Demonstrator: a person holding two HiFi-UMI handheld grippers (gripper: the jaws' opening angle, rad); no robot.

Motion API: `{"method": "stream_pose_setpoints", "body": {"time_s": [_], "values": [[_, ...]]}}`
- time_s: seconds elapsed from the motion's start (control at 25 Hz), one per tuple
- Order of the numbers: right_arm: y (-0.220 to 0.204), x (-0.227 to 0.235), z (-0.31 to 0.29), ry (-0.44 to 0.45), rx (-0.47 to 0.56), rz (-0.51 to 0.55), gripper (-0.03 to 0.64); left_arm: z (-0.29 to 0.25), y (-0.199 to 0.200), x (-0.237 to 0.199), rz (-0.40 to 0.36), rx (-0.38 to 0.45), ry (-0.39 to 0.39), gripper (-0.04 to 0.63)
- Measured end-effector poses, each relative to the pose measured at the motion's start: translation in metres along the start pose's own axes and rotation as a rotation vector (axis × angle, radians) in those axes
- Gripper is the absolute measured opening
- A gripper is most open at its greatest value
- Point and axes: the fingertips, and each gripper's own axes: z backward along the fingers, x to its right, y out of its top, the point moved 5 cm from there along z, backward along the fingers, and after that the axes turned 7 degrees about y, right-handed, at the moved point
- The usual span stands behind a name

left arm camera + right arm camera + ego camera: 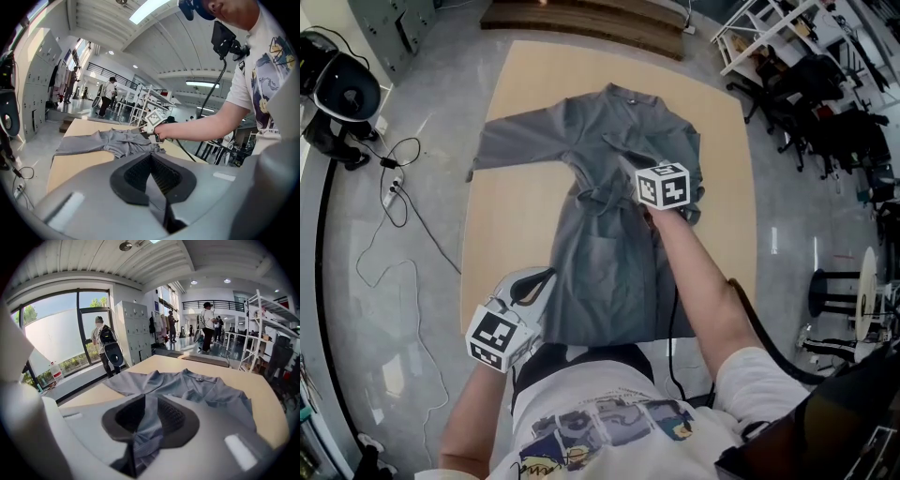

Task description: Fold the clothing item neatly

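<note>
A grey long-sleeved garment [609,216] lies spread on the light wooden table [511,234], collar at the far end, one sleeve stretched out to the left. The right sleeve is folded in over the chest. My right gripper [630,167] hovers over the chest; in the right gripper view its jaws [150,401] stand apart with a fold of the grey cloth [187,385] lying loose between them. My left gripper [542,277] is at the table's near left corner beside the hem, shut with nothing in it [151,157]. From there the garment [108,140] shows ahead.
Cables [394,187] and a black round device [342,89] lie on the floor to the left. White shelving and dark chairs [825,122] stand at the right, a wooden platform [581,19] beyond the table. People stand far off in the hall.
</note>
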Motion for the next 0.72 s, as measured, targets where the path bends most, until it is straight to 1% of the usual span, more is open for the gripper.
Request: {"method": "stream_pose_setpoints", "body": {"time_s": [0.2,0.4,0.52,0.72], "values": [[-0.012,-0.034,0.039,0.011,0.009,0.016,0.072,-0.004,-0.007,-0.032,-0.015,-0.02,0.045,0.006],[-0.026,-0.061,0.077,0.015,0.031,0.007,0.072,-0.011,-0.014,-0.069,-0.017,-0.034,0.107,0.008],[-0.037,-0.072,0.096,0.006,0.032,0.01,0.072,-0.017,-0.018,-0.093,-0.001,-0.042,0.156,0.011],[-0.054,-0.081,0.12,-0.008,0.028,0.003,0.072,-0.032,-0.023,-0.143,0.041,-0.051,0.256,0.051]]}}
